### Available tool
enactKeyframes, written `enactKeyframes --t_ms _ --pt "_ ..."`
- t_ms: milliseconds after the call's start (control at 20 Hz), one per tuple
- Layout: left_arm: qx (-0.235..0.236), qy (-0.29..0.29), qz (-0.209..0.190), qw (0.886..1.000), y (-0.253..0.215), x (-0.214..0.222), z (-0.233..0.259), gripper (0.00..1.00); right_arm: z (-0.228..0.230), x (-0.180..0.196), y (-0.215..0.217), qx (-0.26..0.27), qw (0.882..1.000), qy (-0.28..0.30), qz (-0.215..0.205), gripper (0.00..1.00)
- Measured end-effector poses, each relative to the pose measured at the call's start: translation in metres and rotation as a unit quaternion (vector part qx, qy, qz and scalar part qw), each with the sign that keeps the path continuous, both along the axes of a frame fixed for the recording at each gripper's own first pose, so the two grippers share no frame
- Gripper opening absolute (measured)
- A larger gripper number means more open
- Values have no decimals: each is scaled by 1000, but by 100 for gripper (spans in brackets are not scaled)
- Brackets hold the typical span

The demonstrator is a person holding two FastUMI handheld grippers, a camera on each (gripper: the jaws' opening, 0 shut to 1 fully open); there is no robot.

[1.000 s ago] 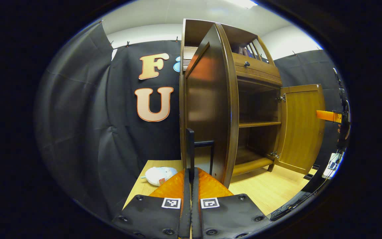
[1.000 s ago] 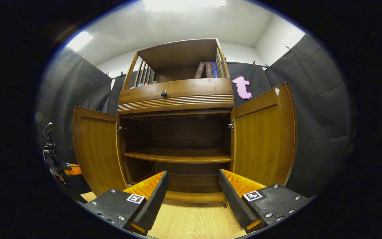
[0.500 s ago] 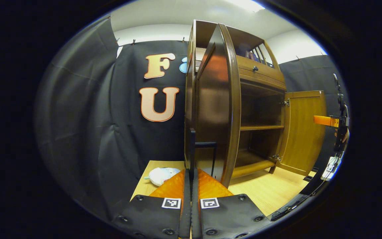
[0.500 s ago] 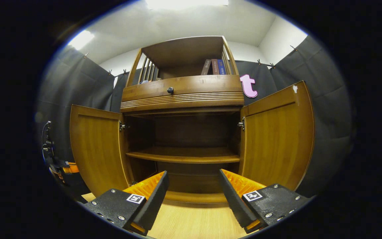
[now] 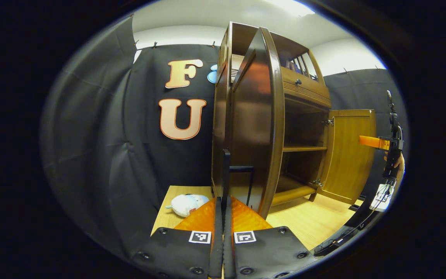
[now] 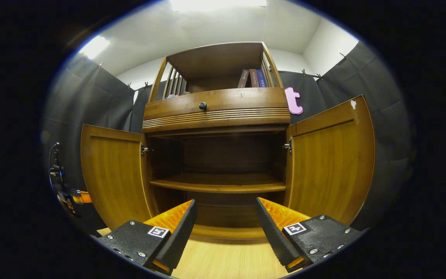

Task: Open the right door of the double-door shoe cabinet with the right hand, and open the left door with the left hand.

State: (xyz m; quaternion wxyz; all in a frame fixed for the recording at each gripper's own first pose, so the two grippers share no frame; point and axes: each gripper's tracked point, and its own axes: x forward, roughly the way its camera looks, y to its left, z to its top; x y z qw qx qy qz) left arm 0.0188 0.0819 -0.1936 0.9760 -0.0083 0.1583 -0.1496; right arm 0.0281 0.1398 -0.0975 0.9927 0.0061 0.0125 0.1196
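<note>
Both doors of the tall brown wooden double-door shoe cabinet (image 6: pixel 215 155) stand swung outward in the right gripper view: the left door (image 6: pixel 112 174) at centre left and the right door (image 6: pixel 329 162) at centre right, each upright with its long axis vertical and its inner face toward the camera. At the bottom of that view the right gripper (image 6: pixel 225 217) has its fingers spread wide and holds nothing, aimed at the shelf opening. In the left gripper view the left gripper (image 5: pixel 223 217) at bottom centre is closed, fingers pressed together on the thin black bar handle (image 5: pixel 227 174) of the left door's dark outer face, seen almost edge-on.
</note>
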Motion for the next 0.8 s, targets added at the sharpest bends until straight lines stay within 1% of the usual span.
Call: enactKeyframes --t_ms 100,200,250,300,350,500,550,600,650,700,750,800 --pt "5 0 4 1000 3 -8 3 8 2 -3 -2 0 1000 0 -1 92" --pt "18 -8 25 999 12 -18 14 6 3 -5 -7 0 1000 -1 -2 92" --pt "23 -16 37 999 18 -22 24 10 5 -7 -10 1 1000 -2 -3 92" --pt "23 -25 49 998 21 -29 37 8 7 -9 -13 2 1000 -4 -4 99" --pt "20 -32 59 998 23 -35 49 7 10 -11 -17 2 1000 -6 -6 92" --pt "8 -45 96 994 23 -46 83 7 16 -16 -32 0 1000 -10 -16 92" --pt "5 -46 106 993 23 -49 93 7 18 -17 -37 2 1000 -10 -19 99" --pt "9 -46 115 992 22 -52 100 10 21 -19 -42 5 1000 -11 -22 92" --pt "17 -46 123 991 15 -55 107 12 25 -21 -48 5 1000 -11 -27 92" --pt "29 -49 135 989 12 -57 115 20 28 -22 -54 4 999 -13 -31 92" --pt "44 -49 145 987 11 -57 118 28 31 -23 -60 2 999 -15 -36 95" --pt "52 -52 147 986 3 -56 123 35 33 -24 -65 1 999 -17 -39 92"
